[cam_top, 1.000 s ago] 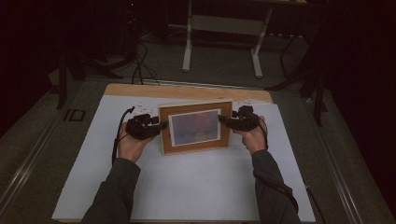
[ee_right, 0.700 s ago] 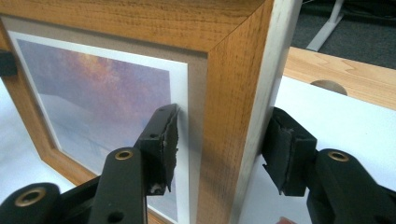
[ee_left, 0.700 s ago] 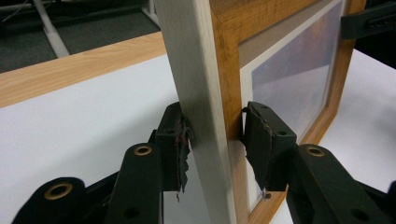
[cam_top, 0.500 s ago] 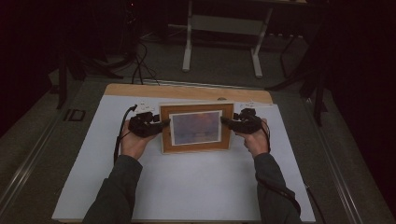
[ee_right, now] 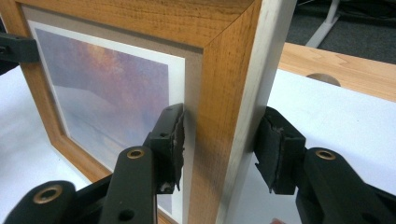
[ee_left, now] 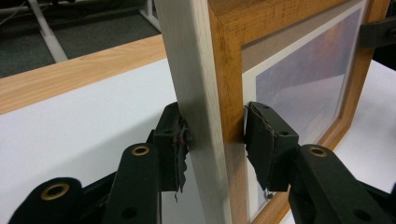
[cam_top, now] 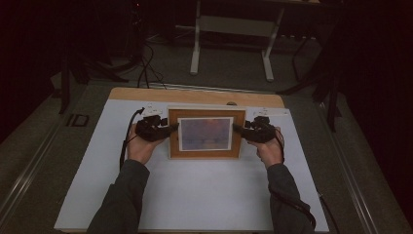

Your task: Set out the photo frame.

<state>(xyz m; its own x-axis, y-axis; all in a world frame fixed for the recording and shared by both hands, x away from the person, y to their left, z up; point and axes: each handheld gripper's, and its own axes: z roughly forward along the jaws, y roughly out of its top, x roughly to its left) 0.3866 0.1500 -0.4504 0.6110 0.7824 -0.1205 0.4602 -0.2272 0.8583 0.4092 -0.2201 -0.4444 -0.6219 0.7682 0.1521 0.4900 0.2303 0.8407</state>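
Observation:
A wooden picture frame (cam_top: 205, 132) with a purple and orange picture stands tilted up off the white table sheet (cam_top: 195, 195), held at both side edges. My left gripper (cam_top: 173, 127) is shut on its left edge. In the left gripper view, my left gripper (ee_left: 212, 140) has one pad on the pale back side and the other on the front of the frame (ee_left: 229, 70). My right gripper (cam_top: 238, 129) clamps the right edge. In the right gripper view, my right gripper (ee_right: 222, 144) has its jaws on either side of the frame (ee_right: 224, 60).
The white sheet covers a wooden table whose bare far strip (cam_top: 195, 95) has a round hole (ee_right: 324, 78). Beyond it are dark floor, cables (cam_top: 146, 63) and a white stand (cam_top: 231, 24). Open sheet lies between the frame and the near edge.
The frame stays about where it was. Both hands have shifted only slightly, the right one a little toward me, with both grips kept.

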